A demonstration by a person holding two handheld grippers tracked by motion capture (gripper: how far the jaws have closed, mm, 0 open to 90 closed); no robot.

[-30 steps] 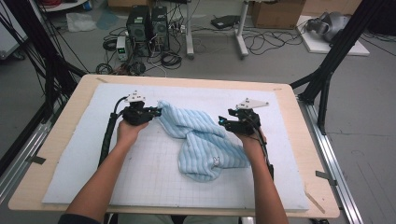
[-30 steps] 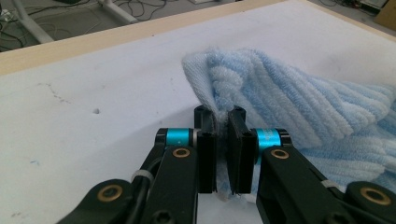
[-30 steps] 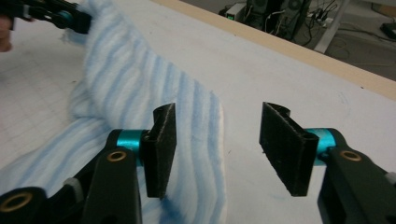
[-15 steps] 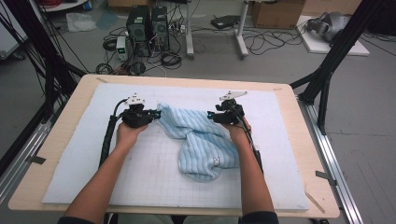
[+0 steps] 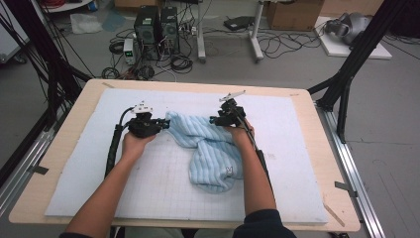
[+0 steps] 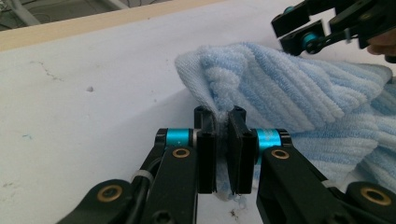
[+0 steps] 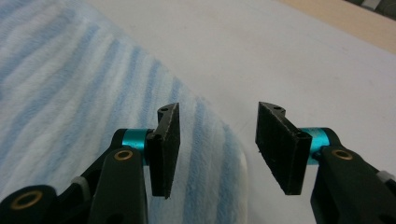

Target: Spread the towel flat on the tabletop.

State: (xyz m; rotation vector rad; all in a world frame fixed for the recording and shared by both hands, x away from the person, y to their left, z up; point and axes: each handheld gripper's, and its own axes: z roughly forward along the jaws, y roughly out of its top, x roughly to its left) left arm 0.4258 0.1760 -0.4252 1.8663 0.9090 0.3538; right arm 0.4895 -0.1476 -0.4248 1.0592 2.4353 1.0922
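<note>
Striped light-blue towel (image 5: 210, 148) lies crumpled mid-mat, one bunched lobe toward the person, the rest spread toward the far side between the two grippers. Terry pile, thick ribs: judged light, limp, no stiffness, so it will drape and fold under its own weight; pile gives good friction, slip unlikely. Best hold is at an edge or corner, a single layer, pads well in.

Left gripper (image 6: 223, 154): jaws pressed together on a pinched fold at the towel's left corner, cloth visibly squeezed between the pads.

Right gripper (image 7: 215, 149): jaws spread, nothing between the pads, poised over the towel's right edge where cloth meets mat (image 5: 297, 163). They have just been closing a little; no cloth caught yet.

Table (image 5: 79, 114) rim beyond.
</note>
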